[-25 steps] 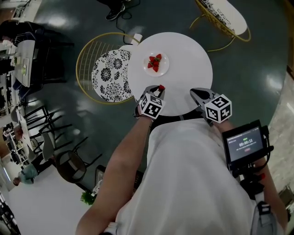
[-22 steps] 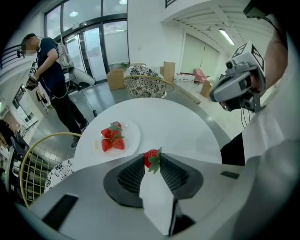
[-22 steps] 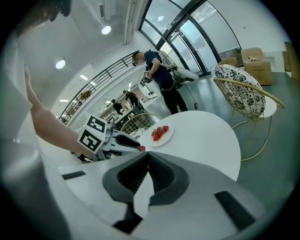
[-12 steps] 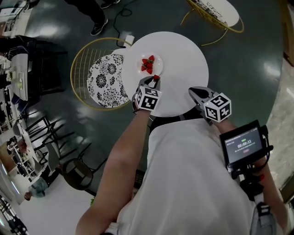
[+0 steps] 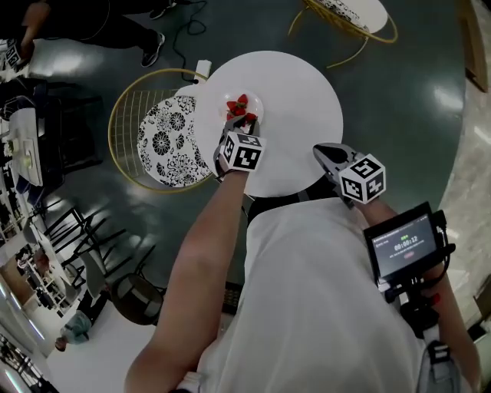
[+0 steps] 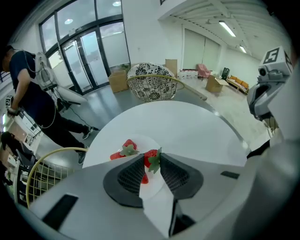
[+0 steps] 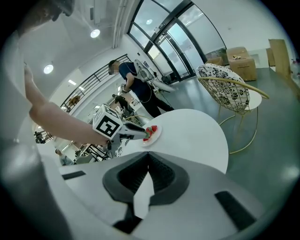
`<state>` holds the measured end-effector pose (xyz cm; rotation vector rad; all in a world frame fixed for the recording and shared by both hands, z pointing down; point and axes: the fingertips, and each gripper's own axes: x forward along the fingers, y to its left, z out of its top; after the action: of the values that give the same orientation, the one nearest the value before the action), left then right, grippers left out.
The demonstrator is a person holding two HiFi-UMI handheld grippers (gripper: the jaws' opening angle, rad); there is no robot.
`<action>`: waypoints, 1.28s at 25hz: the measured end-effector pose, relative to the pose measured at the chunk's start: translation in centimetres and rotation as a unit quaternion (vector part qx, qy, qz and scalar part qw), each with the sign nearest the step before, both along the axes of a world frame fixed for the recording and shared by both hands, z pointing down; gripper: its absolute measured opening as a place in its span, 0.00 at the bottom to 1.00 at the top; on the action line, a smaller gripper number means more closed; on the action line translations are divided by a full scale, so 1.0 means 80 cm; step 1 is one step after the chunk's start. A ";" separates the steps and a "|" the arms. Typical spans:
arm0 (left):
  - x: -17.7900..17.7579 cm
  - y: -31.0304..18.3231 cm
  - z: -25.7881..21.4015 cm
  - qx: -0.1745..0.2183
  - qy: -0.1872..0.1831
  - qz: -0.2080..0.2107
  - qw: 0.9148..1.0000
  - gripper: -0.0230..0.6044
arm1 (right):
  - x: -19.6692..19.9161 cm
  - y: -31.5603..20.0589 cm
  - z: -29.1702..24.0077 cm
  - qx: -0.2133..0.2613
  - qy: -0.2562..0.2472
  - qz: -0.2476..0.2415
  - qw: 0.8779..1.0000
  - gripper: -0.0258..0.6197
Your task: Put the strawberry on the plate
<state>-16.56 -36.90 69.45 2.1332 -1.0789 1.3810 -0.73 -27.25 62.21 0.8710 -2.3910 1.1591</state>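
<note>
My L gripper (image 6: pixel 152 156) grips a strawberry (image 6: pixel 150 160) over the plate (image 5: pixel 259 102) w/ other strawberries (image 6: pixel 125 148), nr the table's (image 5: pixel 303 96) left edge. R gripper (image 7: pixel 147 154) closed, empty.

**Head view**
- The left claw (image 5: pixel 241 127) covers the near rim of the plate (image 5: pixel 255 104) and nearly all of the strawberry (image 6: pixel 151 158) it grips. Whether the fruit touches the plate cannot be told.
- The person's torso (image 5: pixel 322 292) hides the near edge of the tabletop (image 5: pixel 299 92).
- The top edge cuts off a wire chair (image 5: pixel 349 11) and a bystander (image 5: pixel 92 27).

**Left gripper view**
- The pads conceal the strawberry's flanks and the near half of the plate.
- The other strawberries (image 6: pixel 123 151) overlap, so their count is uncertain.

**Right gripper view**
- The fruit on the plate is too small to separate.
</note>
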 end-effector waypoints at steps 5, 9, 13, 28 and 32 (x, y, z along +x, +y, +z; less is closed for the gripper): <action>0.007 -0.011 0.012 -0.013 -0.002 0.013 1.000 0.21 | 0.004 0.002 0.000 -0.006 0.003 0.006 1.000 0.05; 0.011 -0.013 0.019 -0.017 -0.008 0.024 1.000 0.21 | 0.009 0.009 0.003 -0.015 0.009 0.010 1.000 0.05; 0.004 -0.014 0.025 -0.020 -0.023 0.032 0.999 0.21 | 0.008 0.009 0.004 -0.017 0.011 0.012 1.000 0.05; 0.002 -0.015 0.025 -0.014 -0.036 0.081 0.996 0.21 | 0.006 0.008 0.003 -0.016 0.010 0.008 1.000 0.05; -0.003 -0.014 0.013 0.002 -0.032 0.068 0.997 0.21 | 0.002 0.006 0.003 -0.009 0.006 -0.002 1.000 0.05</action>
<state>-16.80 -38.05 70.45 2.2158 -0.9762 1.5188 -0.57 -26.76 62.44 0.8637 -2.3677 1.1684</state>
